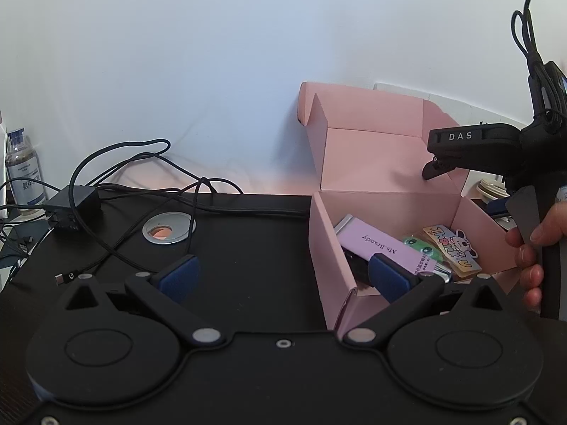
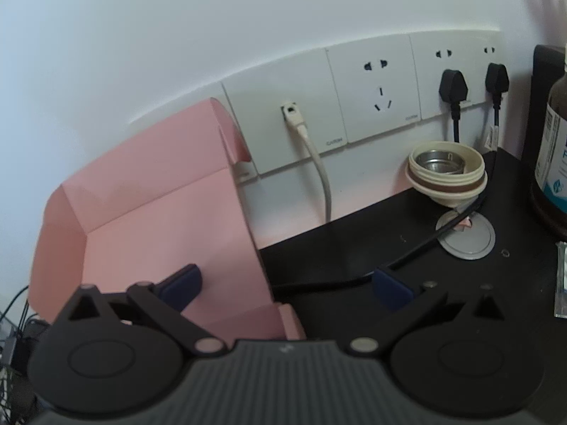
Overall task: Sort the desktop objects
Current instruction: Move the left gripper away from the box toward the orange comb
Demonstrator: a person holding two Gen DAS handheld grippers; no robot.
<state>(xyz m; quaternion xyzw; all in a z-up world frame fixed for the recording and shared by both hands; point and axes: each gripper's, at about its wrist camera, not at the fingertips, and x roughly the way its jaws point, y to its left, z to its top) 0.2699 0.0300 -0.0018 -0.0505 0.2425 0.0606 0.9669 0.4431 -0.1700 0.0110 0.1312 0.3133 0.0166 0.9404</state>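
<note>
My left gripper (image 1: 283, 276) hangs nearest the lens, jaws spread wide and holding nothing, its right finger (image 1: 388, 276) overlapping the near left corner of the pink box (image 1: 327, 244). Inside the box I see a lilac "Ms. Brandy" carton (image 1: 386, 248), a green item (image 1: 420, 246) beside it and a cartoon dog card (image 1: 453, 248) toward the box's right wall. Left of the box, on the black desk (image 1: 248, 241), lie tangled black cables (image 1: 141, 191) and a power adapter (image 1: 72, 205). My right gripper (image 2: 287, 288) is also spread and empty, straddling the box's right wall (image 2: 248, 248); wall sockets (image 2: 375, 92) stand behind the box, a cream lid (image 2: 446, 173) to its right.
</note>
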